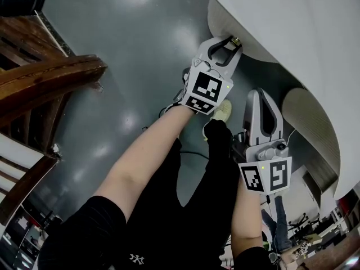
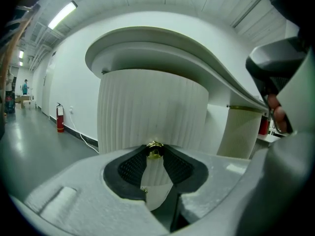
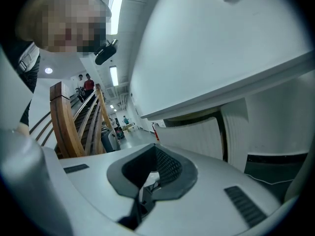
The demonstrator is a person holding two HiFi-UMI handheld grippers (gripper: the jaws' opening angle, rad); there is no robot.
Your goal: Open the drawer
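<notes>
The drawer front (image 2: 147, 107) is a white, ribbed, curved panel under a curved white counter (image 1: 292, 21). A small brass knob (image 2: 155, 148) sticks out of it. My left gripper (image 2: 155, 151) is shut on that knob, the black pads (image 2: 132, 167) pressed in from both sides; in the head view the left gripper (image 1: 232, 41) reaches up to the panel's edge (image 1: 216, 18). My right gripper (image 1: 262, 93) hangs lower, apart from the panel, shut with nothing in it. In its own view the right gripper (image 3: 153, 154) points along the counter's underside.
A wooden stair rail (image 1: 45, 77) stands at the left over glossy grey floor (image 1: 129, 49). The person's legs and a pale shoe (image 1: 223, 110) are below the grippers. A second ribbed column (image 2: 241, 132) stands to the right, a fire extinguisher (image 2: 60, 118) on the far wall.
</notes>
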